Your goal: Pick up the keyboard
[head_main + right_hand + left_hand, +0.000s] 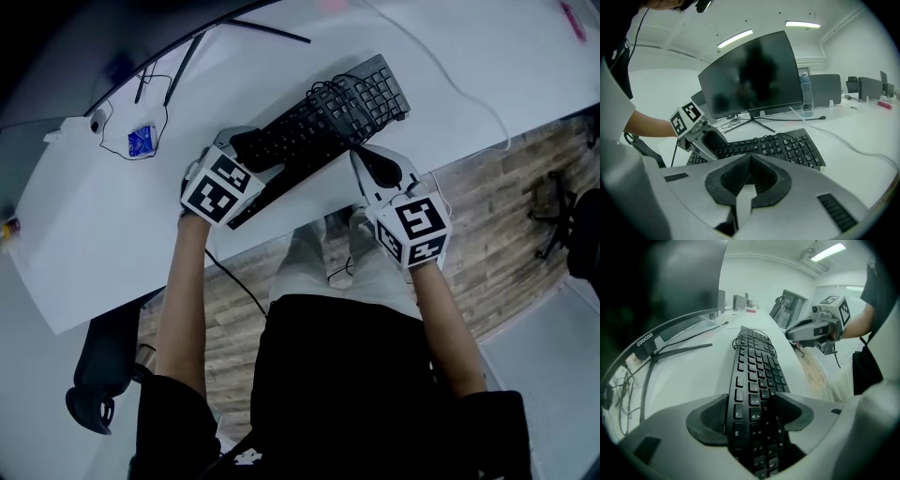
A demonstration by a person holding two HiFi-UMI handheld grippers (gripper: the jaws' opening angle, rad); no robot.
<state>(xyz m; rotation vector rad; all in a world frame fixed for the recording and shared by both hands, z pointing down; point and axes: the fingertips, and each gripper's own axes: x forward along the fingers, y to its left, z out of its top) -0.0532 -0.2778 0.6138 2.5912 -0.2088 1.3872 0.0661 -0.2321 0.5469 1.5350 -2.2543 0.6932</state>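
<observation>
A black keyboard [328, 117] lies slantwise on the white desk [112, 225], its own cable coiled on top of it [330, 94]. Its near left end reaches past the desk's front edge. My left gripper [246, 142] is shut on that end. In the left gripper view the keyboard [757, 364] runs between the two pads [710, 416], which press on both of its long sides. My right gripper [360, 152] is shut and empty, its tip at the keyboard's front edge near the middle. In the right gripper view its pads [736, 176] meet, with the keyboard [783, 145] just beyond.
A dark curved monitor [750, 77] on a thin-legged stand [187, 47] stands behind the keyboard. A water bottle [805, 91] is at its right. A white cable [450, 84] crosses the desk's right side. A blue packet [142, 141] lies at the left. Below is wooden floor [497, 216].
</observation>
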